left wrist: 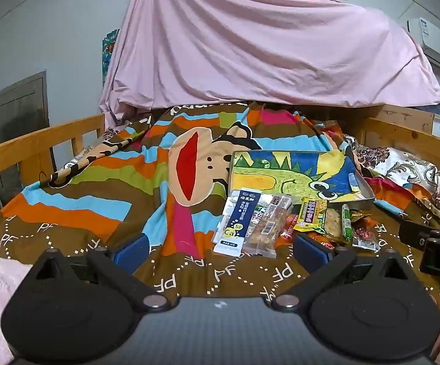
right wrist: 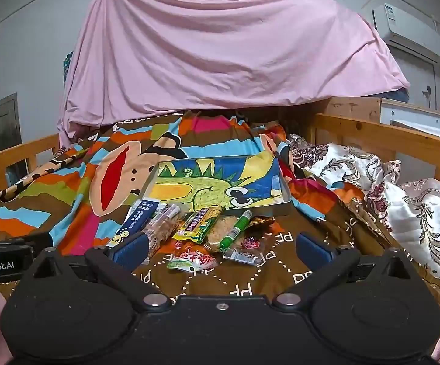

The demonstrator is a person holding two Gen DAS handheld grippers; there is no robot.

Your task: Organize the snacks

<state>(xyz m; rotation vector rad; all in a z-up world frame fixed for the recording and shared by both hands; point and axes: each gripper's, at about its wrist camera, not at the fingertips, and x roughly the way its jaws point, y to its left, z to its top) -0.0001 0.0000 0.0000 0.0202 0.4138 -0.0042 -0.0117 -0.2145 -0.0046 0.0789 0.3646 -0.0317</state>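
Snacks sit in a loose pile on the brown quilt [left wrist: 250,276], just in front of the tray's near edge. We note a navy-and-white sachet [left wrist: 238,222] at the pile's left, a clear-wrapped bar [left wrist: 270,225] touching its right side, then a yellow-green packet [right wrist: 197,220], a green stick [right wrist: 235,228] lying tilted over a pale cracker pack [right wrist: 220,231], and a small red-white packet [right wrist: 194,260] nearest the right camera. Further wrappers at the pile's right are too crumpled to identify. Behind the pile we see the shallow metal tray [right wrist: 285,188], its floor showing a dinosaur drawing, nothing inside it.

Left gripper [left wrist: 220,252] has its tongs spread wide, holding nothing, low over the quilt with the sachet's near end between the blue fingers [left wrist: 131,251]. Right gripper [right wrist: 220,248] also has tongs spread wide, gripping nothing; its left pad overlaps the clear-wrapped bar in view, contact unclear to us.

Around: wooden bed rail [left wrist: 37,149] on both sides, floral bedding [right wrist: 372,176] to the right, pink sheet [left wrist: 250,45] draped behind, air conditioner [right wrist: 408,33] on the wall.
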